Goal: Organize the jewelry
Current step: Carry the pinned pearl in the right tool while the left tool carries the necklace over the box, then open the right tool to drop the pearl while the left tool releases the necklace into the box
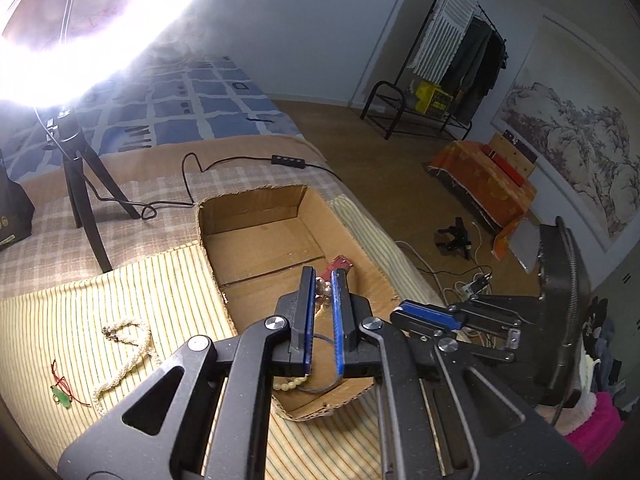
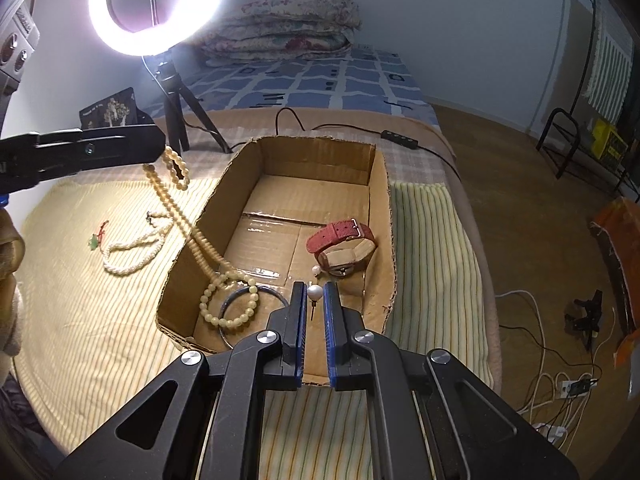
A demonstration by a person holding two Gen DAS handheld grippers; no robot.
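Note:
My left gripper [image 1: 323, 278] is shut on a cream bead strand [image 2: 182, 216]. The strand hangs from its tip over the left wall of an open cardboard box [image 2: 316, 146], and its lower loop rests inside on a dark bangle [image 2: 228, 330]. My right gripper [image 2: 314, 294] is shut on a pearl stud earring [image 2: 315, 291], low over the near part of the box. A second pearl stud [image 2: 316, 269] and a red-strapped watch [image 2: 340, 240] lie in the box. On the striped cloth to the left lie a white pearl necklace [image 2: 132, 250] and a green pendant on a red cord [image 2: 94, 242].
A lit ring light [image 2: 160, 8] on a black tripod [image 2: 180, 112] stands behind the box, its cable and controller [image 2: 400, 136] trailing across the bed. A black bag [image 2: 108, 114] sits at far left. Past the bed's right edge, cables and a power strip [image 2: 560, 388] lie on the floor.

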